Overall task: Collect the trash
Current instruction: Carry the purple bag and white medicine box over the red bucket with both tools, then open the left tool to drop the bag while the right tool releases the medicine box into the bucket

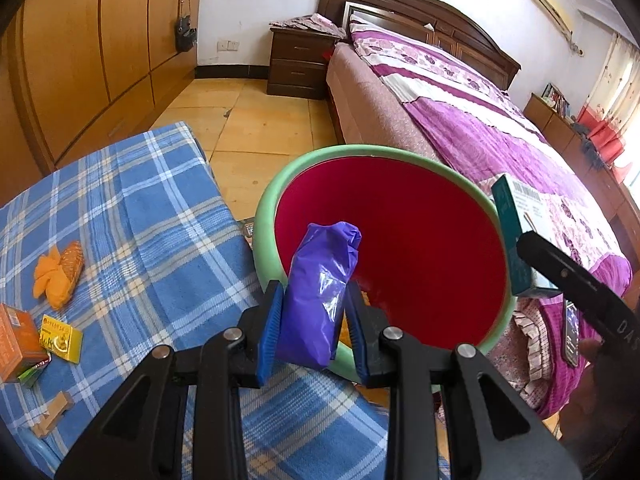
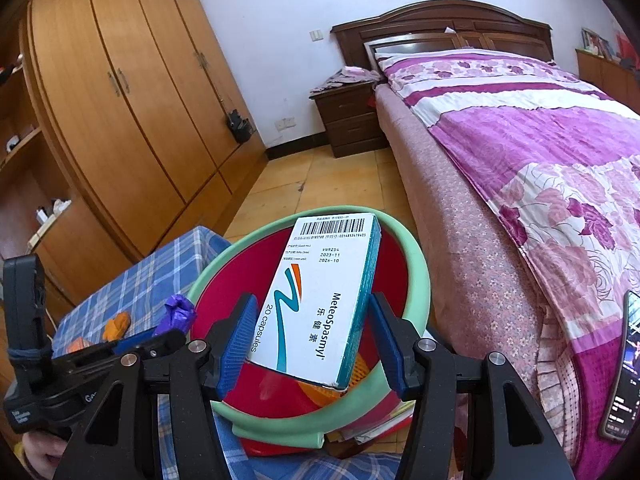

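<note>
- The left gripper (image 1: pixel 310 320) is seen nearest in its own view, its jaws drawn narrow and clamped on a purple plastic packet (image 1: pixel 320 292); both blue pads (image 1: pixel 269 328) are pressed against the packet's sides.
- The packet is held upright, with its crumpled top raised over the near rim of the bin (image 1: pixel 400 156).
- The right gripper (image 2: pixel 314 340) is seen with its jaws about half spread and closed on a white-and-teal medicine box (image 2: pixel 320 304); the box is gripped across its width, and it is marked "MeteoSpasmyl" and "20 capsules".
- The box is held tilted above the bin's mouth, barcode end farthest from the gripper.
- The bin, red inside with a pale green rim, is placed between the counter (image 1: pixel 132 220) and the bed (image 1: pixel 500 128). Orange mesh material (image 2: pixel 324 394) is visible inside it, below the box.
- On the counter's blue checked cloth, further litter is noted: an orange wrapper (image 1: pixel 58 274), a yellow box (image 1: pixel 62 338), an orange carton (image 1: pixel 16 342) and a small tan piece (image 1: pixel 54 412).
- A phone (image 2: pixel 624 368) is noted lying on the bed's edge.
- Beyond, a nightstand (image 1: pixel 300 62) and wardrobe (image 1: pixel 100 48) are recorded.
</note>
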### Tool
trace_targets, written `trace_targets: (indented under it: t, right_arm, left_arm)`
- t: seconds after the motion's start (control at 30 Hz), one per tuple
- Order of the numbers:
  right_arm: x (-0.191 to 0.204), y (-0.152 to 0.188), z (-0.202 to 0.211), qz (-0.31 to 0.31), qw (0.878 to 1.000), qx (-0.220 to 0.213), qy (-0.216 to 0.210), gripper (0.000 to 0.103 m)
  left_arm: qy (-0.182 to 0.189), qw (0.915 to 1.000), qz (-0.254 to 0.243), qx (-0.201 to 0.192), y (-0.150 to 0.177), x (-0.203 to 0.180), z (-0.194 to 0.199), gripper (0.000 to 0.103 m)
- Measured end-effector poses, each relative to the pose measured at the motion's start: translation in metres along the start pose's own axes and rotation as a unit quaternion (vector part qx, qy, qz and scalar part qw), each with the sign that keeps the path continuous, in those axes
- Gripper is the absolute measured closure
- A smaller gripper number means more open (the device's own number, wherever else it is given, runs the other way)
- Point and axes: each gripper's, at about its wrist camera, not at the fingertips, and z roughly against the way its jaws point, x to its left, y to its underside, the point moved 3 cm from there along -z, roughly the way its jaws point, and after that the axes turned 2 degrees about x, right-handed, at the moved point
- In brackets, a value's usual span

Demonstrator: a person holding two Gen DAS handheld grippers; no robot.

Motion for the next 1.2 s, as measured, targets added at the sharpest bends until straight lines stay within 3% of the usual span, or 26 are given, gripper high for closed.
trace_targets:
  t: [0.33,0.63,1.2]
  right_arm:
    - [-0.002,-0.001,-0.005,-0.003,1.000,0.003,-0.002,0.045]
    - [-0.002,0.000,-0.008,-0.004,1.000,0.005,-0.006,0.045]
    - [0.007,0.002,-0.020,0.001,1.000,0.017,-0.015,0.043]
  left_arm:
    - [0.001,0.9999,-0.003,0.011,0.000,-0.001,-0.007,0.069]
    - [-0.010,0.9999,-0.009,0.009,0.001,-0.002,-0.004,0.051]
    - [-0.022,0.9990,0.038,0.002,0.015,0.027,0.021,0.051]
